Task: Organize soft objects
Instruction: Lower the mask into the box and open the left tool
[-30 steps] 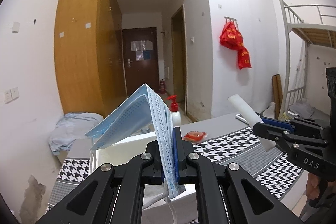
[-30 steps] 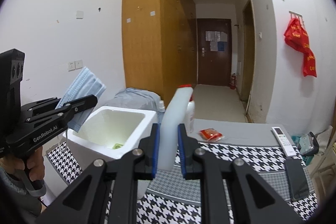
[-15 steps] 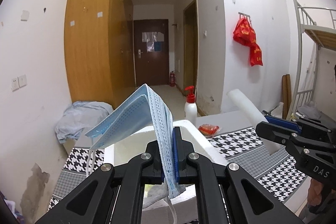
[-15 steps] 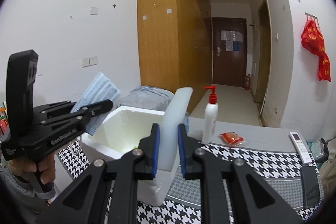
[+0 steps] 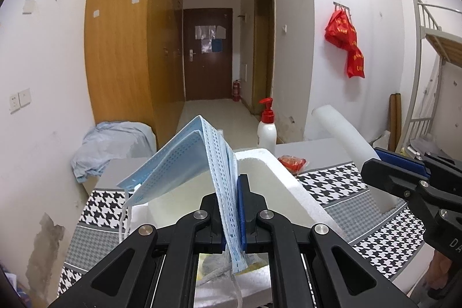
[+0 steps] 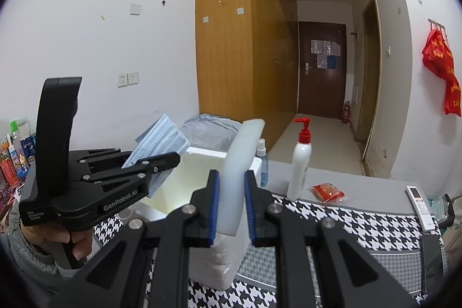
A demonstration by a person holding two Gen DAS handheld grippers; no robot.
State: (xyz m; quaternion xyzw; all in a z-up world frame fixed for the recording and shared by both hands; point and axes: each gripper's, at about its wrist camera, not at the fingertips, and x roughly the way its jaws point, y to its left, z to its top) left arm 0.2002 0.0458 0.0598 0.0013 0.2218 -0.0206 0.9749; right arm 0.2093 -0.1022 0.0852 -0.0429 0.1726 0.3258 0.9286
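My left gripper (image 5: 231,210) is shut on a stack of blue face masks (image 5: 184,160) and holds it above the open white foam box (image 5: 291,181). It also shows in the right wrist view (image 6: 161,160), with the masks (image 6: 158,140) over the box's left rim (image 6: 208,153). My right gripper (image 6: 232,210) is shut on a white foam strip (image 6: 242,160) that stands upright over the box's near right corner. In the left wrist view the strip (image 5: 343,134) and the right gripper (image 5: 401,172) are at the right. Something pale and crumpled lies in the box (image 5: 219,270).
A white pump bottle with a red top (image 6: 300,163), a small spray bottle (image 6: 262,160), a red packet (image 6: 327,192) and a white remote (image 6: 420,202) are on the houndstooth cloth (image 6: 361,224). A grey bundle of fabric (image 5: 112,143) lies behind the box.
Both grippers have moved toward the foam box with their loads; the box now lies right under the masks. The pump bottle, hidden behind the foam strip before, is now in view.
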